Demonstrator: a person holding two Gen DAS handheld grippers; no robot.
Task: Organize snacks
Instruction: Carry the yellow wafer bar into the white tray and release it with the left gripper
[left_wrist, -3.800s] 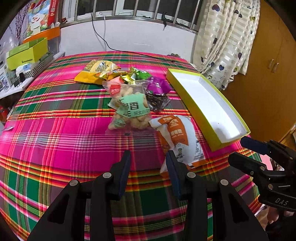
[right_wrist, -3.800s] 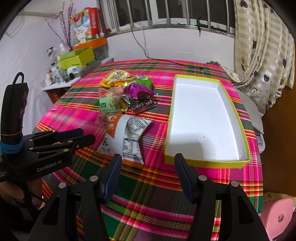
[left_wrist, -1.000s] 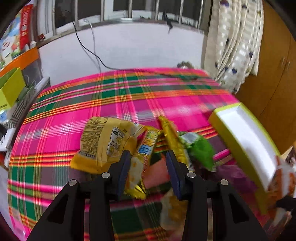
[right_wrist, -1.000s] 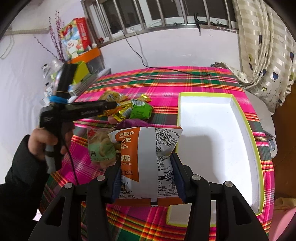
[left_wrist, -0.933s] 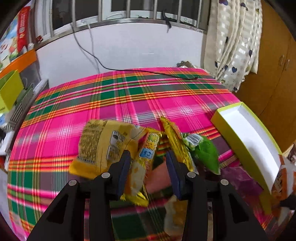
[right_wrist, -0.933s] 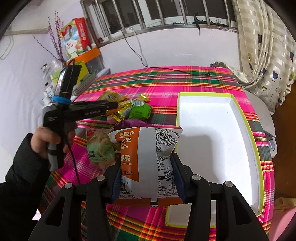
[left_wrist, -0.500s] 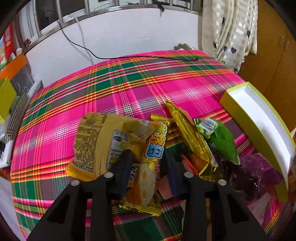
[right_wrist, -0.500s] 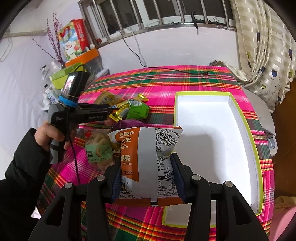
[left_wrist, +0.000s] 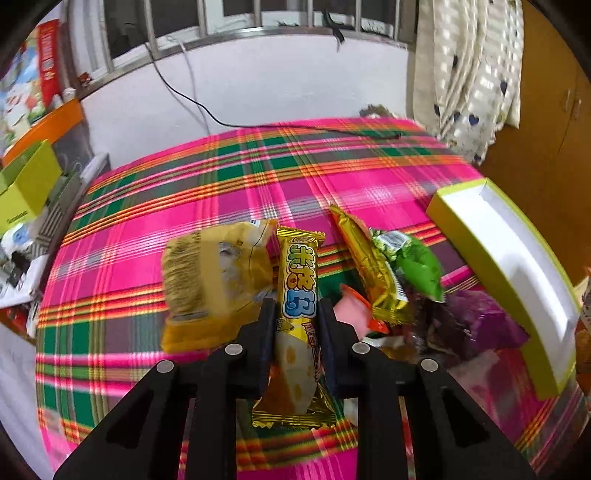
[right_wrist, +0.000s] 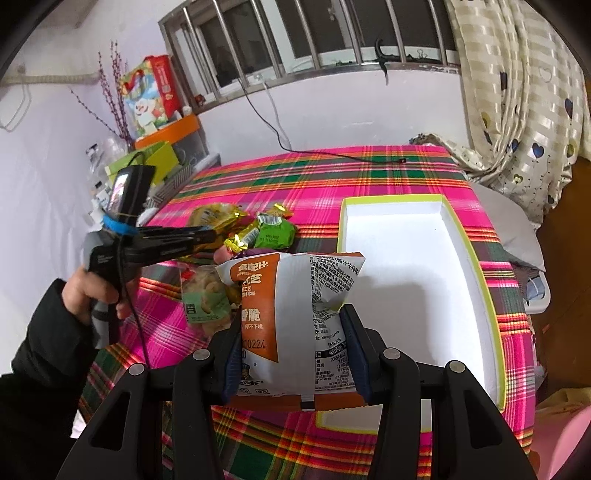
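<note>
The right tool (right_wrist: 291, 354) is clenched on an orange-and-white snack bag (right_wrist: 291, 325), pinched low on both sides so the bag stands upright with its top free. It hangs just off the near left corner of the white tray with the lime-green rim (right_wrist: 476, 266), which lies bare on the plaid-covered bench (right_wrist: 369, 166); my reading is that the tray is the collecting place and this bag is first to go in.

The left tool (left_wrist: 295, 325) has a long gold wrapper bar (left_wrist: 297, 306) running lengthwise between its jaws, which are closing on it. The pads look to be pressing its sides, and the bar's far end appears to stand clear of the pile, so I judge it gripped. Taking the bar across its narrow width suits a slim, stiff packet.

The other snacks lie heaped to the left of the tray: a yellow bag (left_wrist: 214, 280) touching the bar's left side, a second gold packet (left_wrist: 369, 266), a green packet (left_wrist: 417, 266), a purple packet (left_wrist: 487, 321) and a clear bag of pale puffs (right_wrist: 207, 299).

Writing: the orange bag carries Chinese characters, including 香脆 and 停不下嘴, a printed code ending "10224", and a panel of fine print too small to read. The gold bar shows large yellow and blue cartoon characters I cannot make out. The left tool's side bears lettering that is unreadable here.
</note>
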